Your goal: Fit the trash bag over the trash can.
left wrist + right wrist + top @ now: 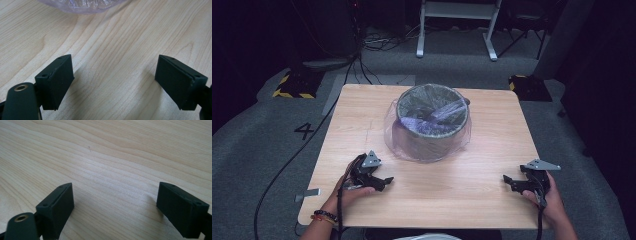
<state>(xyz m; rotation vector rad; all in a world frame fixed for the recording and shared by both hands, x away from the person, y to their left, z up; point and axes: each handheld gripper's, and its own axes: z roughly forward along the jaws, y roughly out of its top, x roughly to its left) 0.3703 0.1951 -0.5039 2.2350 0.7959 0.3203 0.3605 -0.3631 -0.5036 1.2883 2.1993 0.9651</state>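
Note:
A grey round bin (pixel 432 122) lined with a clear purple-tinted plastic bag (pixel 427 142) stands on the light wooden table (pixel 482 200), toward its far middle. My left gripper (pixel 384 182) rests low over the table's near left, open, with nothing between its jaws; in the left gripper view (pixel 115 82) the bag's edge (pixel 82 5) lies ahead at the top. My right gripper (pixel 508 181) sits at the near right, pointing left, open and empty; the right gripper view (pixel 115 205) has bare wood between the jaws.
The table stands on grey carpet. Cables (pixel 287 165) run along the floor at the left, beside a yellow-and-black striped block (pixel 294 85). A white frame's legs (pixel 457 30) stand behind the table, and a dark block (pixel 529 86) sits at its far right corner.

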